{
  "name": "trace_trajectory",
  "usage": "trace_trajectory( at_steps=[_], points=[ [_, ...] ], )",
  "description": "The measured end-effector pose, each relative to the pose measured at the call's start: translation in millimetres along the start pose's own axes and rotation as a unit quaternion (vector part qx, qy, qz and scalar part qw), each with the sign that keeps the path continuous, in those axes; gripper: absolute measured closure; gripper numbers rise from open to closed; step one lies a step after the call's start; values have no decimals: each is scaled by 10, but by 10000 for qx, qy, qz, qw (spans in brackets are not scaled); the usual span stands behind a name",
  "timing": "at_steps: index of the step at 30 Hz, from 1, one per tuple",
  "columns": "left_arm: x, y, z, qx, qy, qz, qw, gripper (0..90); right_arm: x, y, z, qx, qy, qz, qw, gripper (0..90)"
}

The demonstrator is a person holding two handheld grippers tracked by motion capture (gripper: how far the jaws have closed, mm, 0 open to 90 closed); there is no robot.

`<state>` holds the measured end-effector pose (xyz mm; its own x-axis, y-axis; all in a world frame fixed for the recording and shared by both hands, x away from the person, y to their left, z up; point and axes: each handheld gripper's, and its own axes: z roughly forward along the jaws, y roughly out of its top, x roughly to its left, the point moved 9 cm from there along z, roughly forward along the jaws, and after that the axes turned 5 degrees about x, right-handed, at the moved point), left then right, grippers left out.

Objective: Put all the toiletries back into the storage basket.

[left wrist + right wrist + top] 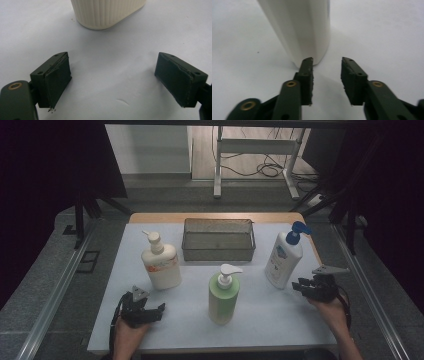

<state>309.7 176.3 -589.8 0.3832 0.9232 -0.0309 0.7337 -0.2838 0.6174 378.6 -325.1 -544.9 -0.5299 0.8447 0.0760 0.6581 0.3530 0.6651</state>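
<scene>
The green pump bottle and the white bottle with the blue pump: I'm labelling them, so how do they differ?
The green pump bottle has a white pump and stands upright at the table's front centre; the white bottle with the blue pump is taller, leans left, and stands at the right beside the right gripper. Both are pump dispensers on the white table cover.

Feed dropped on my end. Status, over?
Left hand-held gripper open, empty, near cream pump bottle. Right hand-held gripper open, at white blue-pump bottle. Grey metal basket unobstructed.

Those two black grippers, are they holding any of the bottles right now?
No. The left gripper is open over bare table before the cream bottle; the right gripper is open beside the white bottle, gripping nothing.
</scene>
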Motion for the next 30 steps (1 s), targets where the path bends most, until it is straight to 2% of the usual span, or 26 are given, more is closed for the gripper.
trace_trajectory(
  at_steps=[9,16,22,30],
  points=[
    [0,0,0,-5,4,1,10000,129,155,145,-244,-168,33,-106,9998,475],
    [0,-3,-2,-11,16,15,10000,130,226,263,-357,-279,45,-137,9995,356],
    [0,-3,-2,-13,16,18,10000,130,287,371,-381,-381,55,-201,9991,255],
    [1,-2,-1,-15,16,18,10000,129,323,528,-338,-413,-18,-276,9988,194]
  ],
)
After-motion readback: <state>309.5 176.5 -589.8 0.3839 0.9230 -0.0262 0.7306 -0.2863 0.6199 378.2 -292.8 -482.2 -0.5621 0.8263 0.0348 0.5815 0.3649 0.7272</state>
